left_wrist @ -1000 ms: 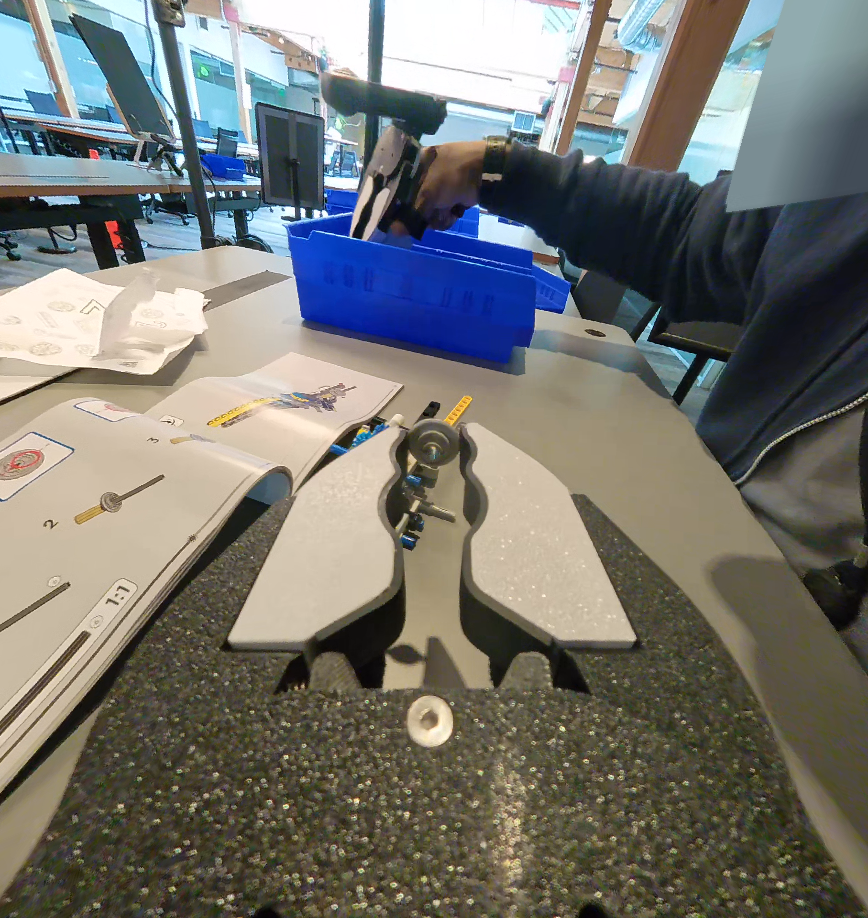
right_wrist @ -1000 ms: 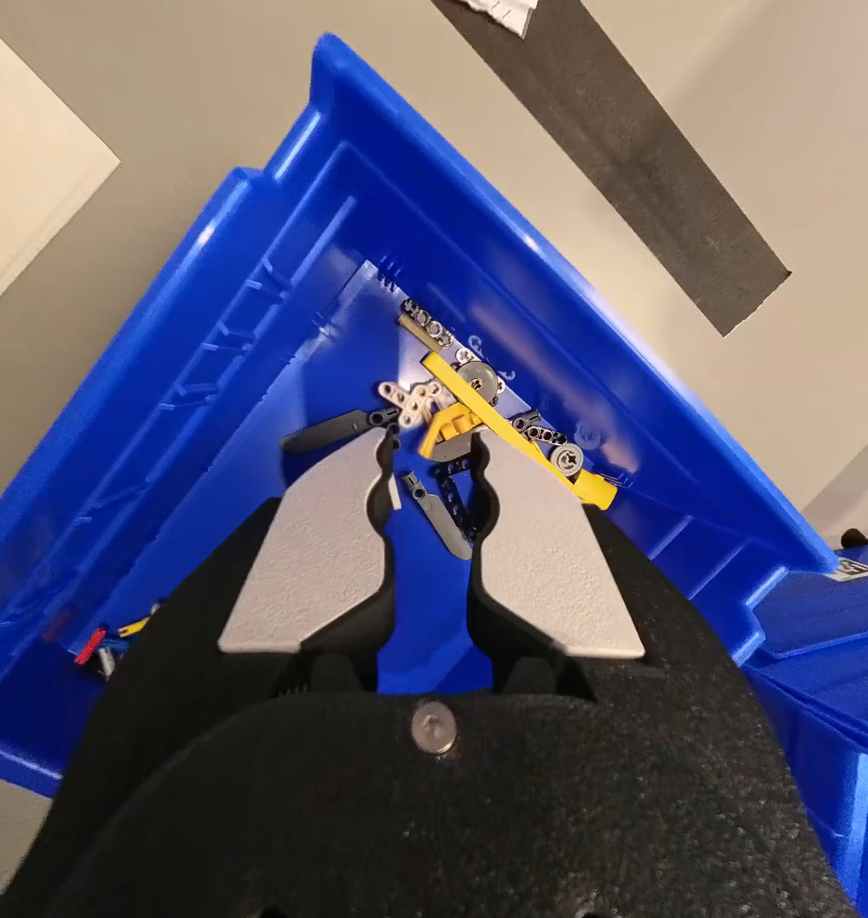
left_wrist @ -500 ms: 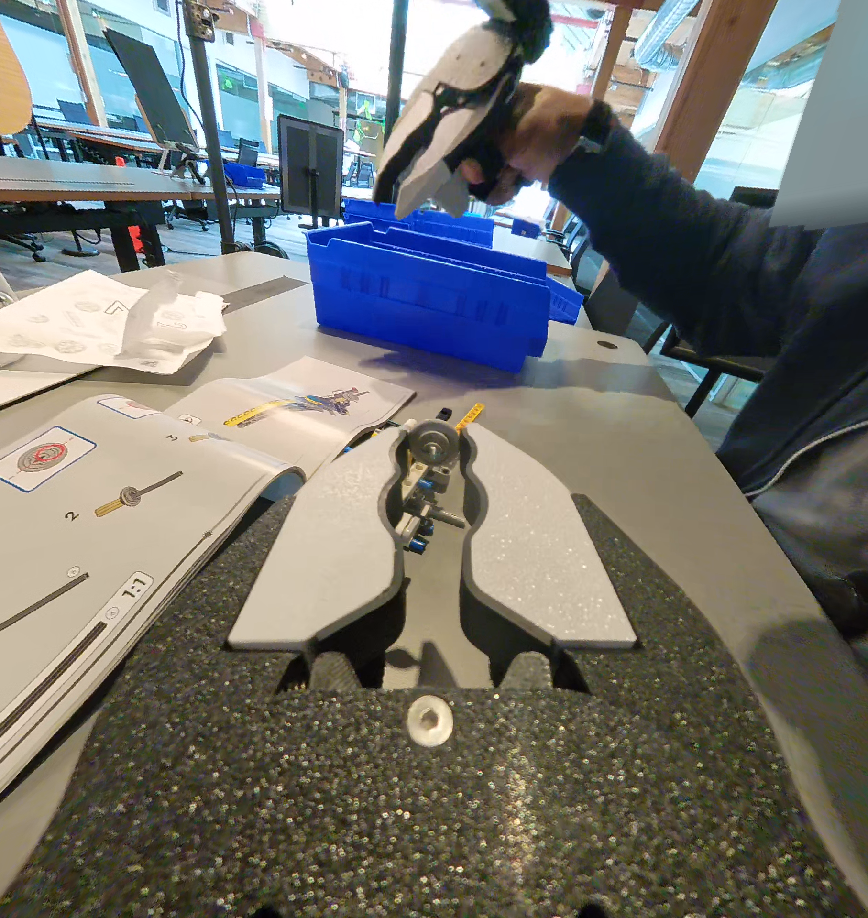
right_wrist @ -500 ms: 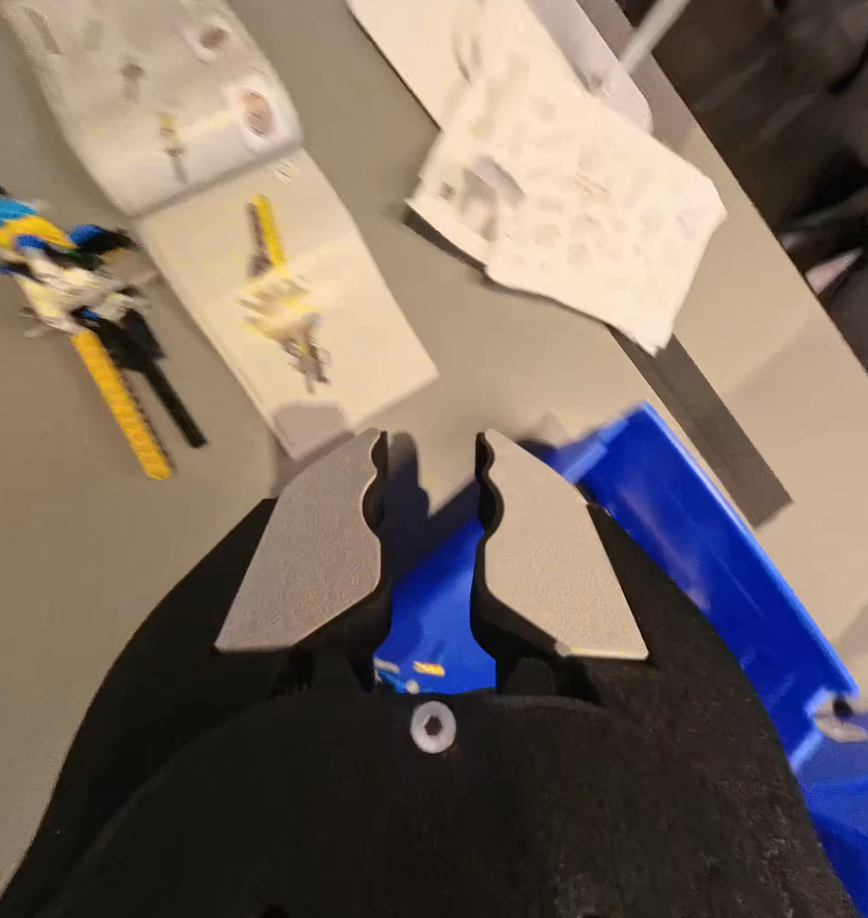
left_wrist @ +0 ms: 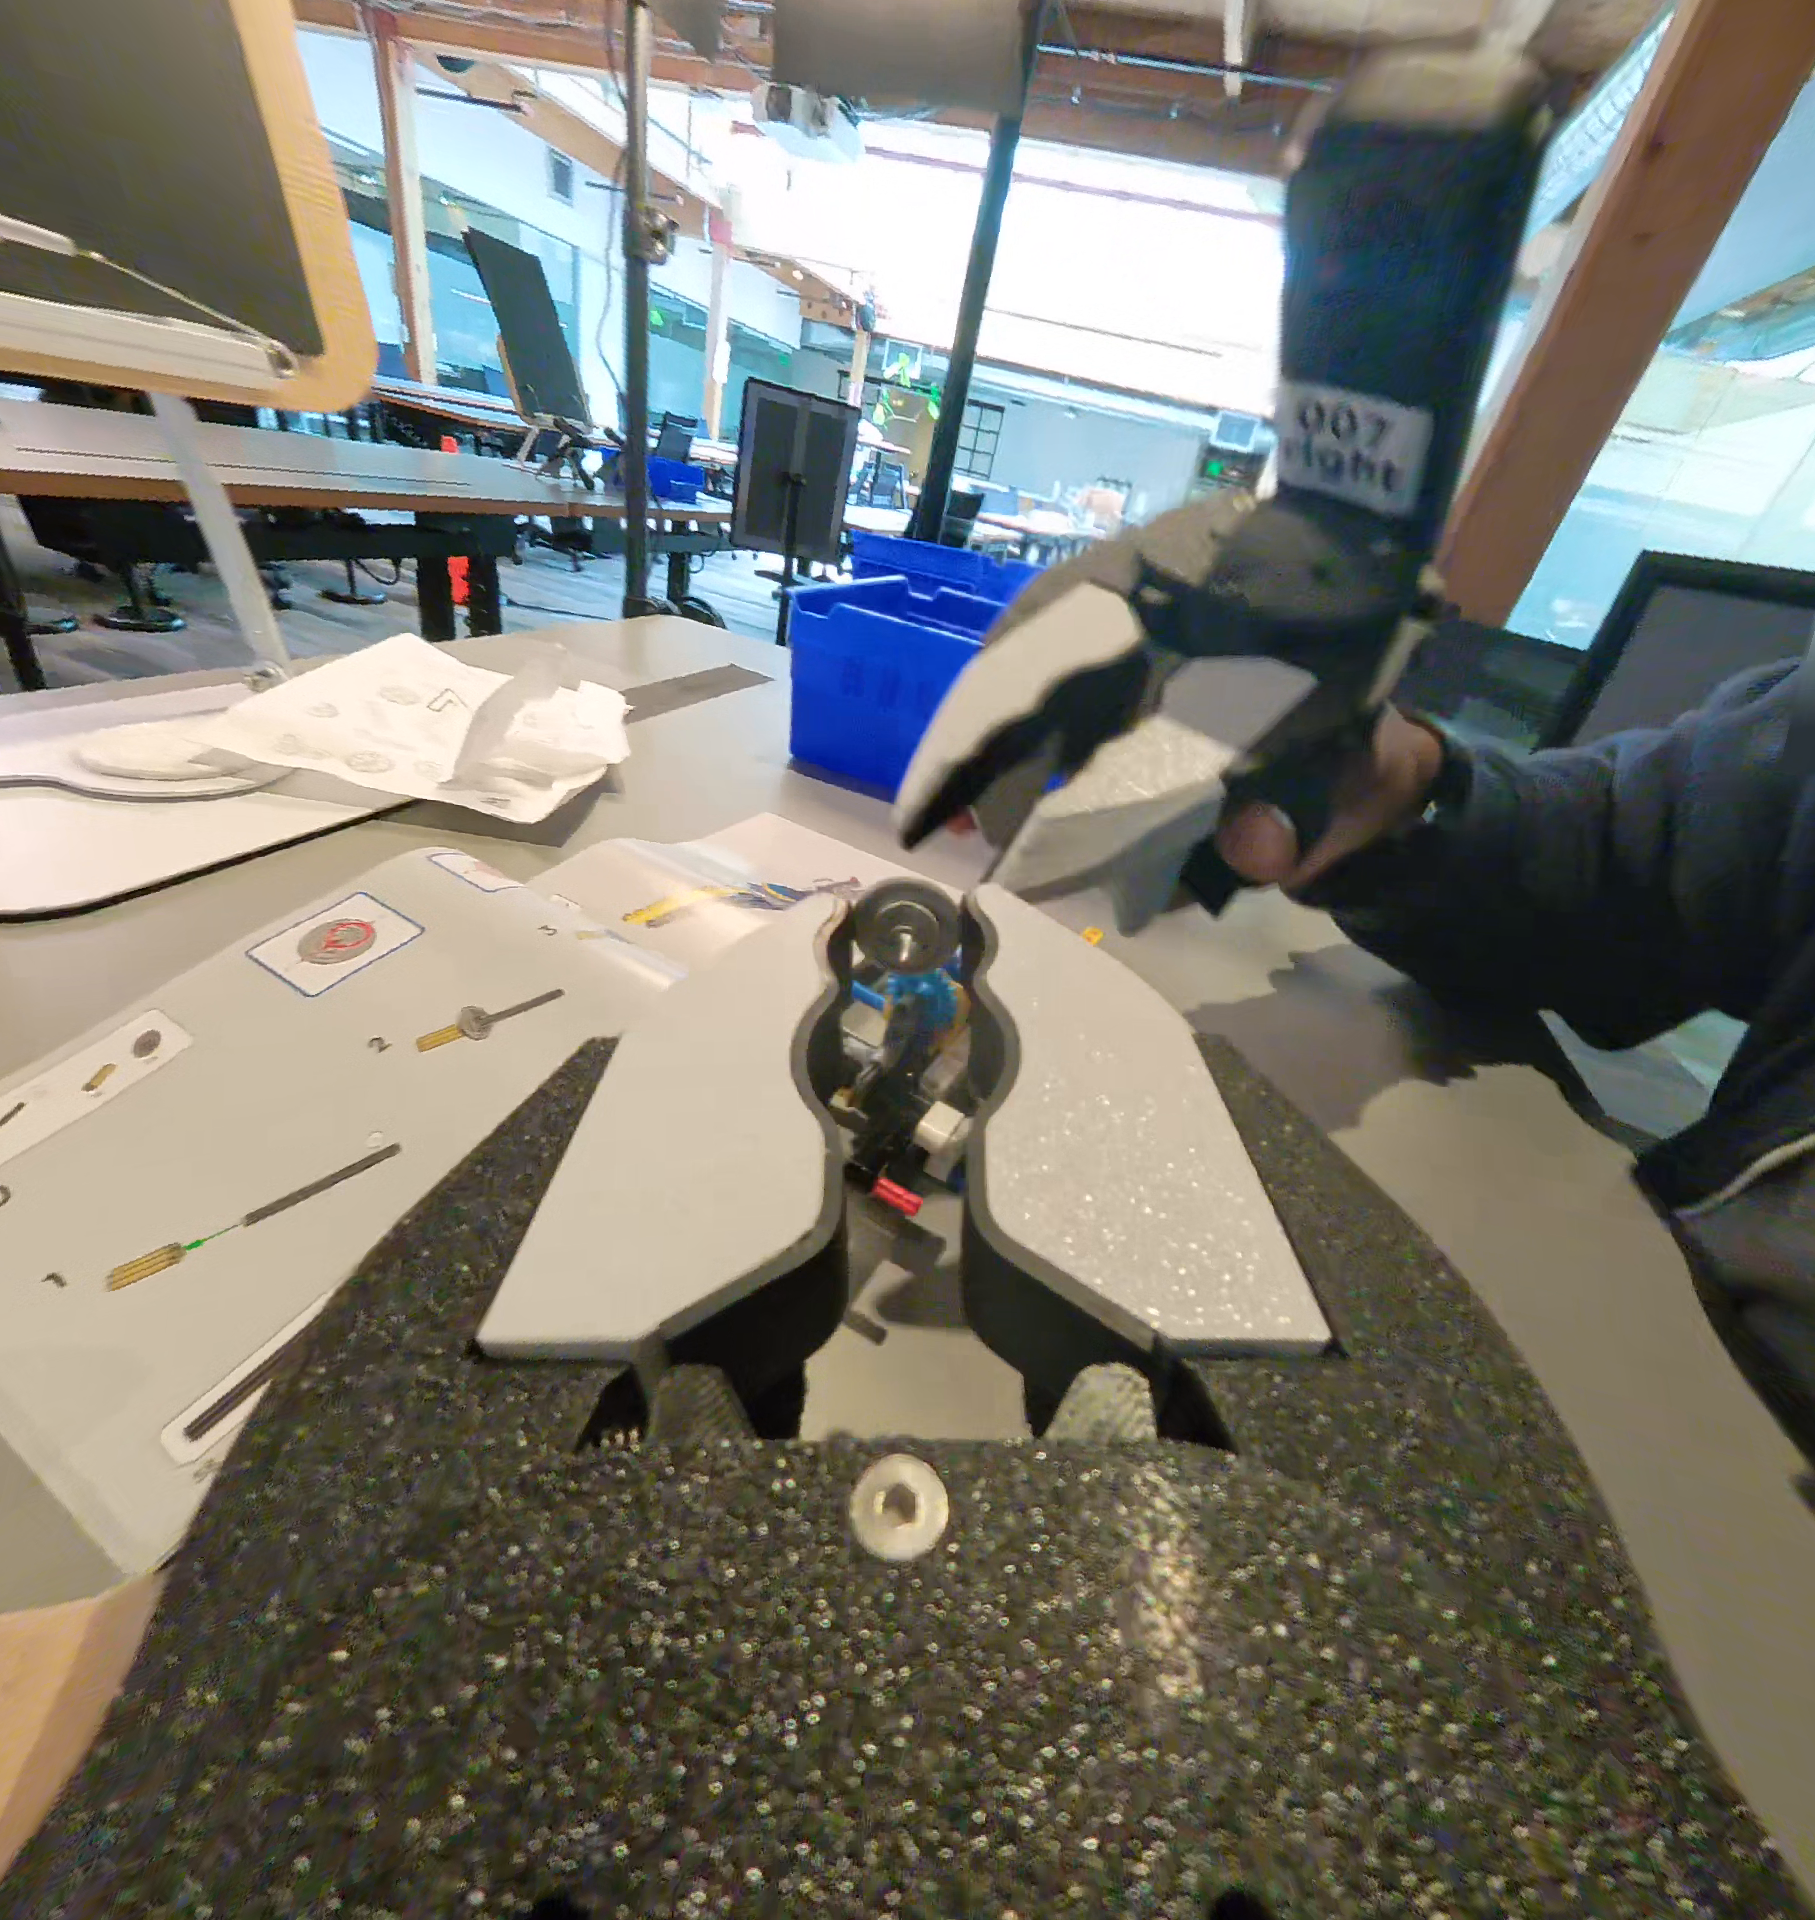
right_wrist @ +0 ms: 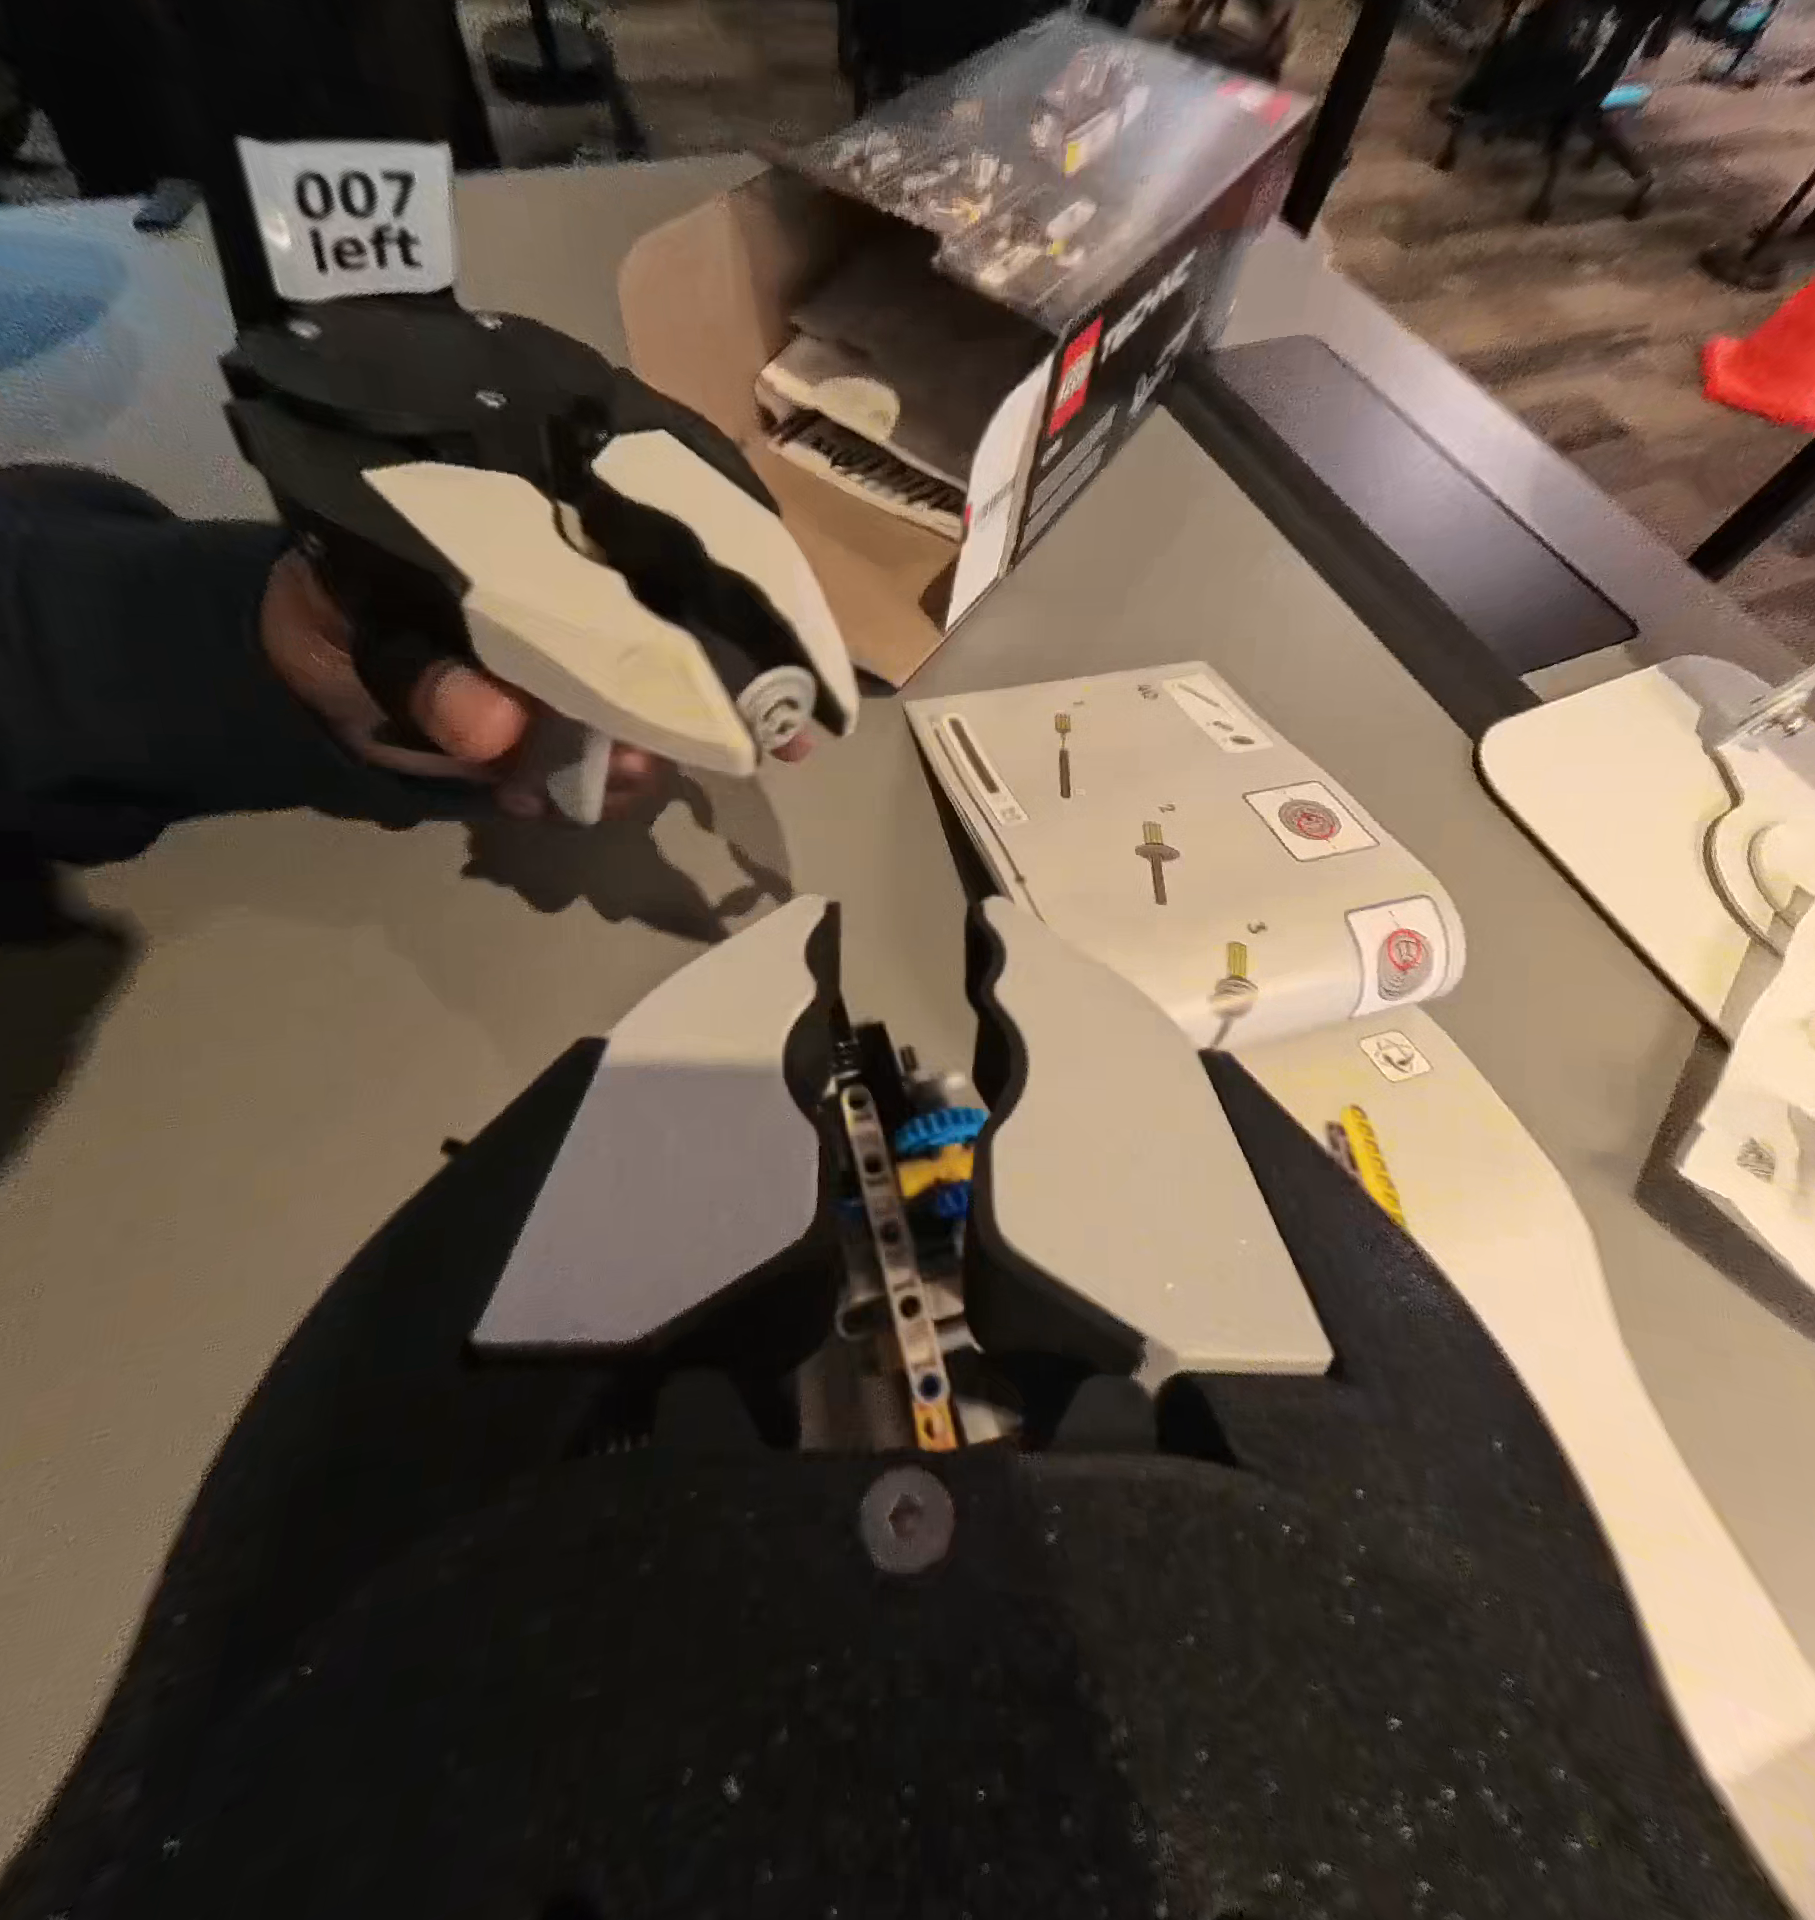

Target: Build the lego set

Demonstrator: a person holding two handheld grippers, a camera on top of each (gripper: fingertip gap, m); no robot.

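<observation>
**Two hand-held grippers meet over the half-built model**

The left hand-held gripper (left_wrist: 905,914) is clamped on a small round grey wheel piece (left_wrist: 903,925), pinched between its pale fingertips and held above the grey surface (left_wrist: 1402,1143). In the right wrist view the same wheel (right_wrist: 778,707) shows at the tip of that gripper (right_wrist: 789,717), which a hand (right_wrist: 435,707) in a dark sleeve grasps by its handle.

The right hand-held gripper (right_wrist: 898,925) has its fingers parted with a clear gap between the tips and nothing held there. In the left wrist view it (left_wrist: 960,831) hangs just above and beyond the left gripper's tips, pointing down toward them, close but not touching.

The partly built lego model (right_wrist: 908,1174), a cluster of grey beams with a blue gear and yellow parts, lies on the surface below the right gripper, seen through the gap between its fingers. From the left wrist view the model (left_wrist: 908,1081) likewise appears between the left gripper's fingers, under the wheel.

An open white instruction booklet (right_wrist: 1194,842) lies beside the model. A yellow toothed beam (right_wrist: 1376,1153) rests on its near page. An opened cardboard set box (right_wrist: 986,343) lies on its side farther back, and a blue plastic bin (left_wrist: 872,675) stands at the surface's far side. Crumpled white paper bags (left_wrist: 435,727) lie near the booklet.
</observation>
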